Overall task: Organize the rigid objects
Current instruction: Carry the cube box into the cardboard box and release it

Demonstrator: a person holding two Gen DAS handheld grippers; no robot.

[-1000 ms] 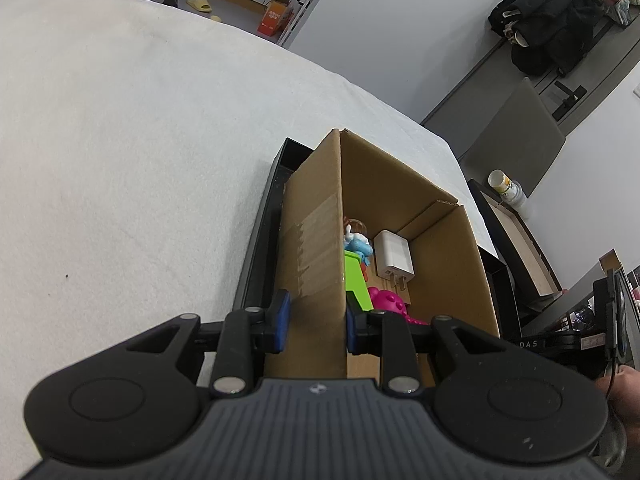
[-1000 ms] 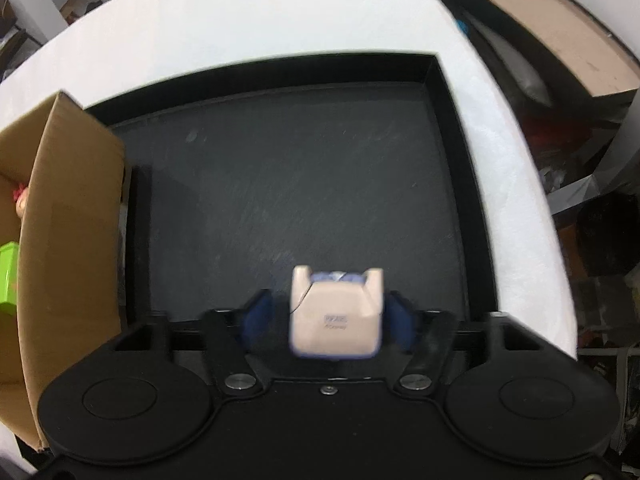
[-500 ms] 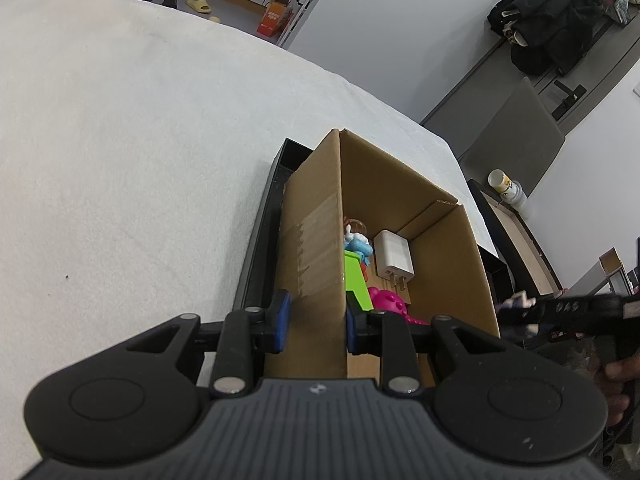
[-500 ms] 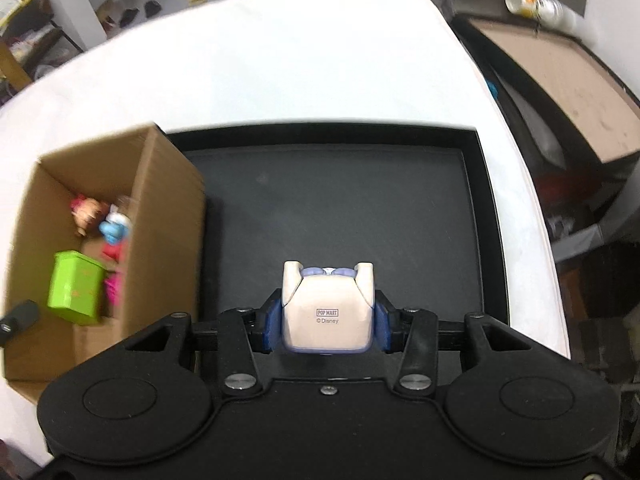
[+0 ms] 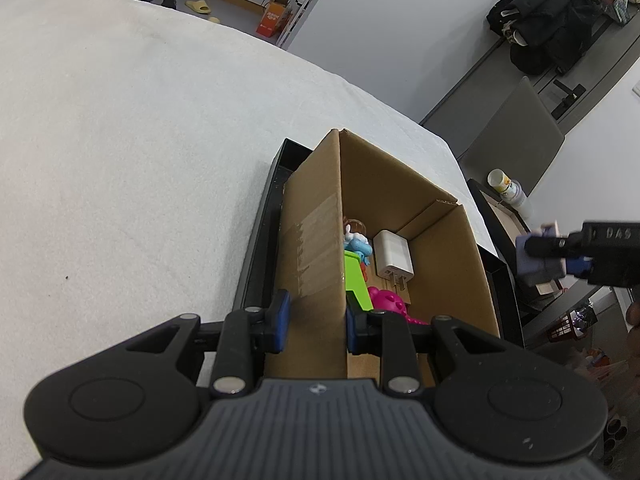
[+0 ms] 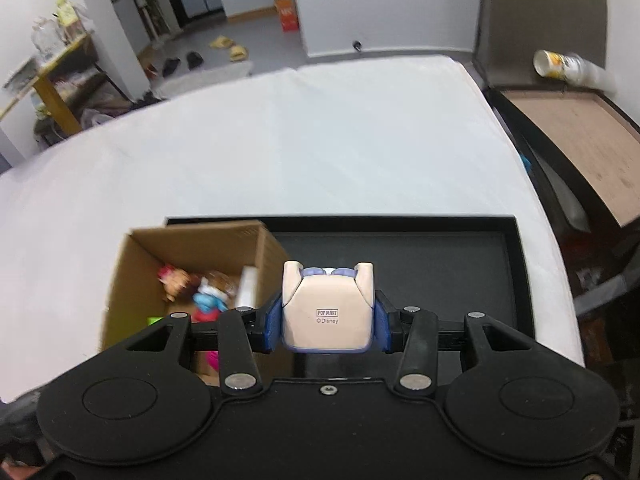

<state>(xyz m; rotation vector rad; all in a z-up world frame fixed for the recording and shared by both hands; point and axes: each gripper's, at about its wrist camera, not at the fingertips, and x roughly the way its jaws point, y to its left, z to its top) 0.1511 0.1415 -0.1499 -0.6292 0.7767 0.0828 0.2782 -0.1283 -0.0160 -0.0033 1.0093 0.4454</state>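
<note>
Cardboard box [image 5: 384, 240] wall pinched by left hand-held gripper [image 5: 316, 322]; right hand-held gripper [image 6: 327, 322] clamps beige figurine [image 6: 326, 312], box at its 9 o'clock, over black tray [image 6: 440, 256].

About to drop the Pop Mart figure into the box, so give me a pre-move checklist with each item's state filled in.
1. Right gripper shut on the beige figure, pads on both sides: ok.
2. Left gripper clamps the cardboard box wall, steadying it: ok.
3. Box top open: ok.
4. Free floor space among the white charger, green block and pink toy: cannot tell.
5. Figure over the box opening: not ok, it is over the black tray beside it.
</note>
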